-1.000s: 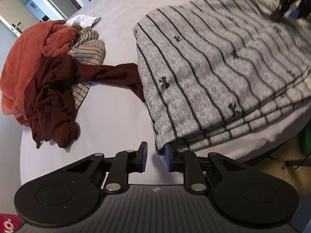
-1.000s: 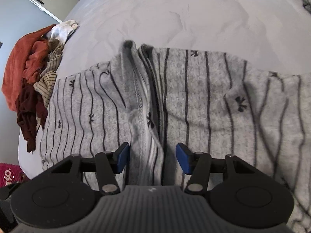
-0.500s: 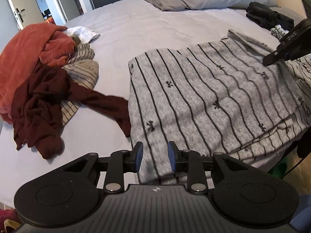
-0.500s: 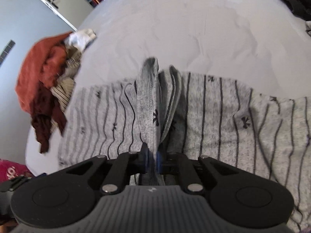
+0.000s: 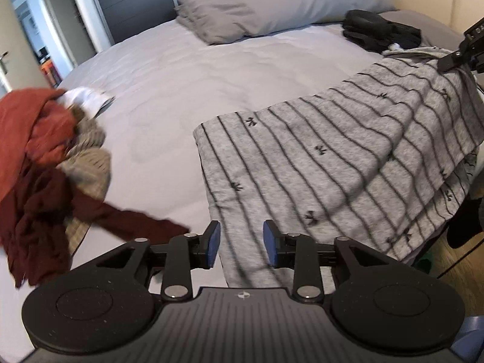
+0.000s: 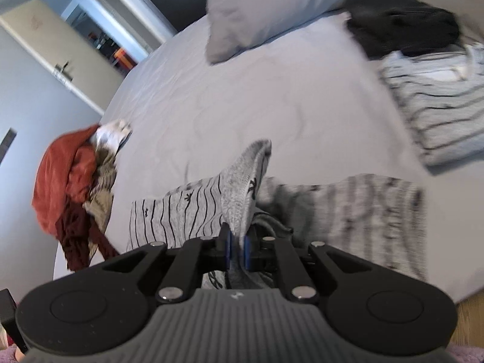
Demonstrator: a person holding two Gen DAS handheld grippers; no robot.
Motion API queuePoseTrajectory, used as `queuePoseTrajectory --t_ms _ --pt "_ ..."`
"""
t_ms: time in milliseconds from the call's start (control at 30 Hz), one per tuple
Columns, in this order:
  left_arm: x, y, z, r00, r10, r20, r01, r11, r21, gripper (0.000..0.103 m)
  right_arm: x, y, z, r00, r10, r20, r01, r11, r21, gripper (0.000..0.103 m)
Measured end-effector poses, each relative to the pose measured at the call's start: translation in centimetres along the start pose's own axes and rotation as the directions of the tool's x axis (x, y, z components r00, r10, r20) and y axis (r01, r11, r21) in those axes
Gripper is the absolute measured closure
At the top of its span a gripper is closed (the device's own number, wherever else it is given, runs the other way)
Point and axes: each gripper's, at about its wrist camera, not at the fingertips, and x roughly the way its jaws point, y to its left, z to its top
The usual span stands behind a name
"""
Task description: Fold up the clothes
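A grey striped garment (image 5: 332, 163) with small black bows lies folded at the near edge of the bed (image 5: 169, 69). My left gripper (image 5: 241, 243) hovers over the garment's near left corner; its jaws are opening and nothing is pinched between the blue pads. In the right wrist view my right gripper (image 6: 237, 249) is shut on a raised fold of the grey striped garment (image 6: 193, 211), lifting it off the bed (image 6: 272, 90). The right gripper (image 5: 462, 51) also shows at the far right of the left wrist view, pulling the cloth upward.
A heap of rust, maroon and beige striped clothes (image 5: 39, 163) lies at the bed's left side. A grey pillow (image 5: 272, 9) and black garments (image 5: 381, 30) sit at the head. A folded white striped garment (image 6: 438, 103) lies on the right. Wooden floor (image 5: 453, 257) shows beyond the bed's edge.
My right gripper shut on a fold of the striped garment and rose with it. My left gripper let go of the garment's corner, widened and lifted away.
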Motion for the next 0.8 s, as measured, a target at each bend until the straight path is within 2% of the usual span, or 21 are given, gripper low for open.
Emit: queuePoseTrajectory --t_ms 67,233,433,533,567,633,667,800 --pt "0.3 -0.8 0.6 1.000 -0.009 0.005 0.009 1.000 0.022 0.065 -1.1 -1.5 -0.2 0.999 -0.031 0.020 0.030 0.999 0.027 0.093" --pt "1.2 -2.5 1.7 0.999 -0.034 0.004 0.034 0.997 0.068 0.065 -2.4 -5.4 -0.2 0.987 -0.145 0.073 0.139 0.987 0.082 0.093" --pt "2.4 -3.8 2.0 0.999 -0.048 -0.023 0.050 0.993 0.106 0.065 1.2 -9.1 -0.9 0.970 -0.242 -0.033 0.244 0.965 0.093 0.092" --pt "2.8 -3.6 1.7 0.998 -0.044 -0.036 0.047 0.994 0.098 0.064 2.7 -10.3 -1.5 0.954 -0.288 -0.085 0.294 0.953 0.075 0.084" --pt "2.8 -3.6 1.7 0.998 -0.042 -0.041 0.046 0.994 0.095 0.063 2.7 -10.8 -1.6 0.950 -0.301 -0.086 0.307 0.949 0.073 0.071" --pt "2.6 -3.5 1.8 0.998 -0.036 -0.054 0.041 0.995 0.087 0.059 1.9 -10.9 -1.5 0.941 -0.335 -0.055 0.338 0.939 0.067 0.058" --pt "2.8 -3.3 1.8 0.998 -0.035 -0.061 0.040 0.996 0.084 0.058 1.5 -10.7 -1.3 0.939 -0.341 -0.037 0.343 0.938 0.059 0.059" --pt "3.7 -2.6 2.9 0.994 -0.059 -0.095 0.065 0.996 0.055 0.058 0.8 -9.3 0.8 0.956 -0.293 0.004 0.293 0.956 0.015 0.057"
